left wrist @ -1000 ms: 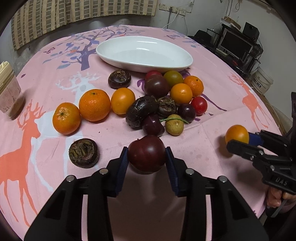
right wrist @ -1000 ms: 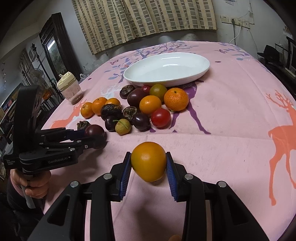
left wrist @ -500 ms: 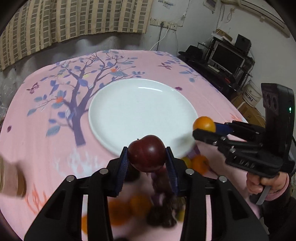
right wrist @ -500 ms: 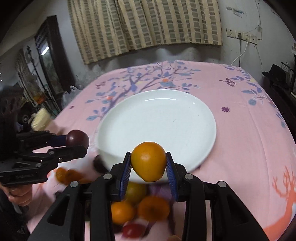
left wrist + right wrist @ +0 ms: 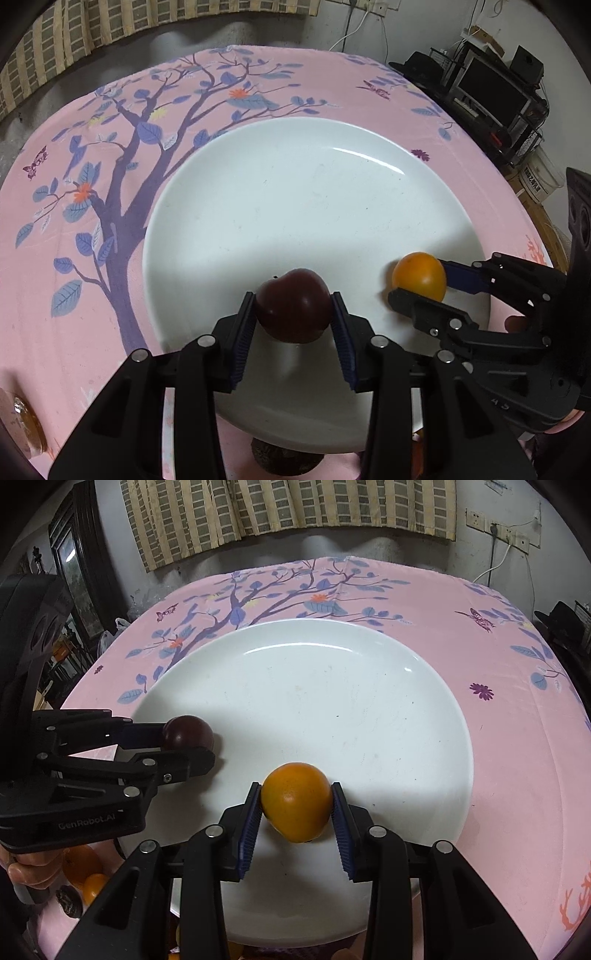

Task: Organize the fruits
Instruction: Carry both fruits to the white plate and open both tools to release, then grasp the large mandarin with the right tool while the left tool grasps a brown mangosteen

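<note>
My left gripper (image 5: 294, 314) is shut on a dark red plum (image 5: 293, 304) and holds it over the near part of the white plate (image 5: 295, 199). My right gripper (image 5: 295, 805) is shut on an orange fruit (image 5: 296, 800) over the plate's near edge (image 5: 332, 701). In the left wrist view the right gripper and its orange (image 5: 419, 276) are at the plate's right side. In the right wrist view the left gripper and its plum (image 5: 188, 734) are at the plate's left side. The plate is empty.
The pink tablecloth (image 5: 74, 258) with a tree print covers the table. Some loose fruits (image 5: 86, 878) show under the left gripper at the lower left of the right wrist view. A dark fruit (image 5: 284, 461) lies just below the plate's near rim. A jar (image 5: 22, 424) stands at the far left.
Both grippers have moved forward from the fruit pile to over the plate, each still holding its fruit. The plate now fills both views.
</note>
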Motion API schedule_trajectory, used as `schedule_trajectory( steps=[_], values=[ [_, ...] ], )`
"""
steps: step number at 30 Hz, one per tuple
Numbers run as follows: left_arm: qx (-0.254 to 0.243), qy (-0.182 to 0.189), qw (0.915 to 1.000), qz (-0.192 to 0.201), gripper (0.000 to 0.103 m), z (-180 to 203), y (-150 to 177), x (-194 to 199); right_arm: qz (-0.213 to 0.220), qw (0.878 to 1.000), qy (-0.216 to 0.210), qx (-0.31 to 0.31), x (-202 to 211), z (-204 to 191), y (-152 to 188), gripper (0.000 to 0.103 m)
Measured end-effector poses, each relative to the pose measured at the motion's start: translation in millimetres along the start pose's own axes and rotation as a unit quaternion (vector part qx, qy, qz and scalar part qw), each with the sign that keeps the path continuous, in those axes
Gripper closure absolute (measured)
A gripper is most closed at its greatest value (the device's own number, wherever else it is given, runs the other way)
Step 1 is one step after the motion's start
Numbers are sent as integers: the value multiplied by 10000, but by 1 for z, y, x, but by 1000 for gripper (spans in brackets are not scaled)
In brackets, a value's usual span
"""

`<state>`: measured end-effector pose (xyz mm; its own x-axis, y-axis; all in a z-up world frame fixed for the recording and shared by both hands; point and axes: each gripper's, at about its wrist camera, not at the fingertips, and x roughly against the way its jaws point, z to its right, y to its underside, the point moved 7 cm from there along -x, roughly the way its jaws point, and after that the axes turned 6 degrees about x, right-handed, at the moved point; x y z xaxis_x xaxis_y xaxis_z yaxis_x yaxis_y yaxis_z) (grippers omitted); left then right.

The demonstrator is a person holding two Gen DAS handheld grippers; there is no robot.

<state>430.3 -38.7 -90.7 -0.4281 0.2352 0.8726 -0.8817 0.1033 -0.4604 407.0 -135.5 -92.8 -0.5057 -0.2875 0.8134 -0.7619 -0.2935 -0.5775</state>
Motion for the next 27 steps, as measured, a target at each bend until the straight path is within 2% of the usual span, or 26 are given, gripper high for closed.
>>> schedule_trajectory(
  steps=[1, 2, 4, 6, 10, 15, 19, 24, 27],
  values=[
    [-7, -82, 9999, 79, 48, 0, 0, 4, 67, 10000, 10, 1, 5, -1, -1, 55],
    [-13, -166, 9997, 205, 44, -1, 1, 12, 155, 9999, 21, -10, 12, 0, -1, 51],
    [-1, -183, 9990, 401, 30, -4, 4, 31, 390, 9992, 71, 13, 32, -2, -1, 49],
    [32, -163, 9978, 649, 23, -11, 13, 57, 632, 9979, 161, 8, 53, -2, 4, 42],
    [198, -267, 9939, 1052, 12, -29, 50, 104, 831, 9964, 52, -160, 79, 0, 24, 41],
    [381, -309, 9914, 1215, 12, -45, 114, 141, 769, 9963, -242, -309, 88, -2, 61, 41],
    [456, -361, 9911, 1200, 12, -49, 165, 149, 529, 9972, -373, -373, 81, -4, 83, 41],
    [562, -167, 9920, 1122, 12, -46, 201, 147, 437, 9978, -407, -279, 77, -11, 89, 43],
    [503, -119, 9921, 1146, 12, -42, 212, 149, 314, 9984, -404, -222, 70, -15, 92, 49]
  ],
)
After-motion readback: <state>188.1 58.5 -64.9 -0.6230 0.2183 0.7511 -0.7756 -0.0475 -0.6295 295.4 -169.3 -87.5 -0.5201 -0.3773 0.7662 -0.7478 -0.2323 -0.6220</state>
